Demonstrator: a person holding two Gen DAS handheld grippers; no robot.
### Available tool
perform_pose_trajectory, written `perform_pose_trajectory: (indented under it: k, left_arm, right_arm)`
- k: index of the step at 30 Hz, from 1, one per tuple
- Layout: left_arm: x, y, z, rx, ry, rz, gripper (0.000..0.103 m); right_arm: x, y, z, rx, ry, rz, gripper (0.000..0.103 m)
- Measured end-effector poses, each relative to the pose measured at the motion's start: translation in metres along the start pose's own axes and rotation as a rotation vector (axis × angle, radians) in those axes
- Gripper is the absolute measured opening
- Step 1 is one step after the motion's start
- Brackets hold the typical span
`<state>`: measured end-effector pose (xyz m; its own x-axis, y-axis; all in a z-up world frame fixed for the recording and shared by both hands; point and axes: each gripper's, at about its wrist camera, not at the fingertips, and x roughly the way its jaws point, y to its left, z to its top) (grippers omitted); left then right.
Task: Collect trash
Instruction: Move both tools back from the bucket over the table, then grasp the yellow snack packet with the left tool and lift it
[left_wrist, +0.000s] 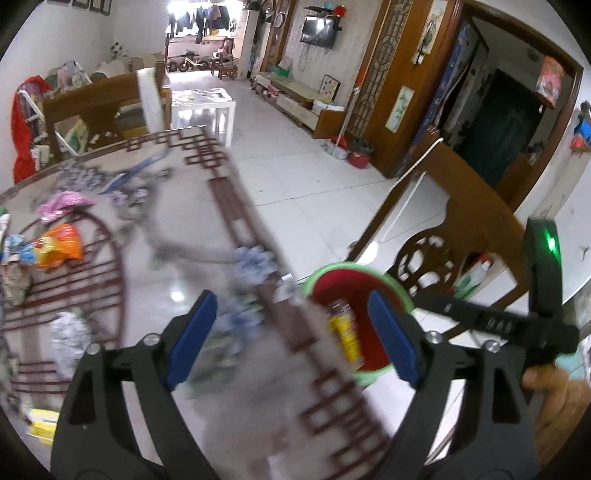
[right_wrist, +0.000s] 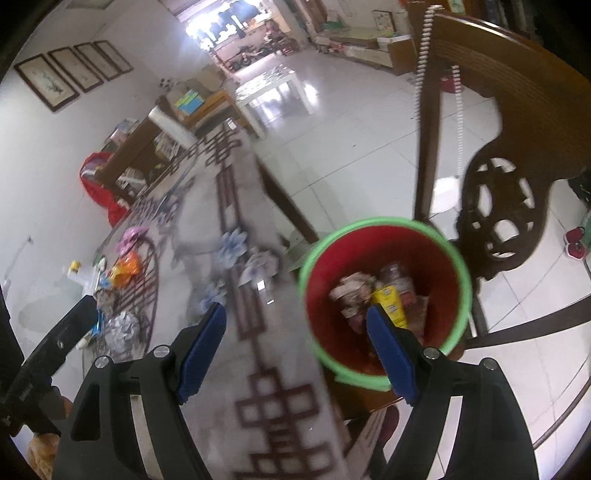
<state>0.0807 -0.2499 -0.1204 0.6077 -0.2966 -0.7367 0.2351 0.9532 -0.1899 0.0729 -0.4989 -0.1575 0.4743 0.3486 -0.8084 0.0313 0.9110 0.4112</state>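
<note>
Trash (right_wrist: 384, 295) lay in the red bin (right_wrist: 384, 225), which stood beside the table (right_wrist: 280, 354) edge for short drops. Your left gripper (left_wrist: 291, 339) and right gripper (right_wrist: 295, 350) were released, holding nothing; wrappers (left_wrist: 59, 247) remained on the table.

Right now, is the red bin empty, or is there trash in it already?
Not empty. The right wrist view looks into the bin and shows a yellow packet, crumpled paper and other wrappers at the bottom, well below its green rim.

No legible text, labels blurred on the wrappers and the bin's trash
</note>
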Motion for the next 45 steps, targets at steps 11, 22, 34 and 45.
perform_pose_trajectory:
  k: [11,22,34,45]
  left_arm:
    - [-0.040,0.122,-0.060,0.292,0.217,0.061,0.087]
    - [-0.026,0.197,-0.130,0.601,0.501,0.047,0.093]
    - [-0.004,0.235,-0.137,0.540,0.530,-0.038,0.093]
    - [-0.018,0.263,-0.136,0.265,0.443,-0.047,0.044]
  right_arm:
    - [0.034,0.083,-0.043,-0.028,0.050,0.006,0.076]
    - [0.057,0.147,-0.080,-0.025,0.059,-0.015,0.076]
    - [0.070,0.190,-0.111,-0.025,0.079,-0.062,0.076]
    - [0.095,0.226,-0.111,-0.106,0.143,-0.073,0.076]
